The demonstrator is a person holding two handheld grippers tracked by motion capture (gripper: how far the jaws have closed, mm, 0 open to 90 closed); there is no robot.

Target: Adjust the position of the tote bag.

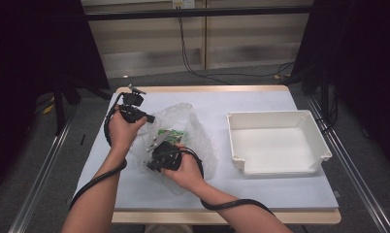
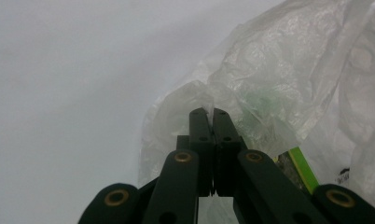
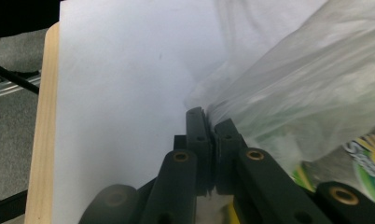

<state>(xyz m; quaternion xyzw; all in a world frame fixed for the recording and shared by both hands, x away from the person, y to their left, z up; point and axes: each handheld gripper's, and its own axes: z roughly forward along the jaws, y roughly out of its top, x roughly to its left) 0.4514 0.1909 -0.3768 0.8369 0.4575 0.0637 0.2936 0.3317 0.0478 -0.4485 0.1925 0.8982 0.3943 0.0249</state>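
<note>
High view: clear plastic bag [image 1: 183, 136] sits left of centre on the surface [image 1: 280, 191], white tray [image 1: 278, 141] well apart to its right. Left tool [image 1: 149, 118] pinches the bag's far-left edge, jaws closed on the film. Right tool [image 1: 152, 162] pinches the near edge, also clamped on film. Both tools grip the same left end of the bag, so pulling them apart far/near should open it; green packet [image 1: 171, 134] inside.
</note>
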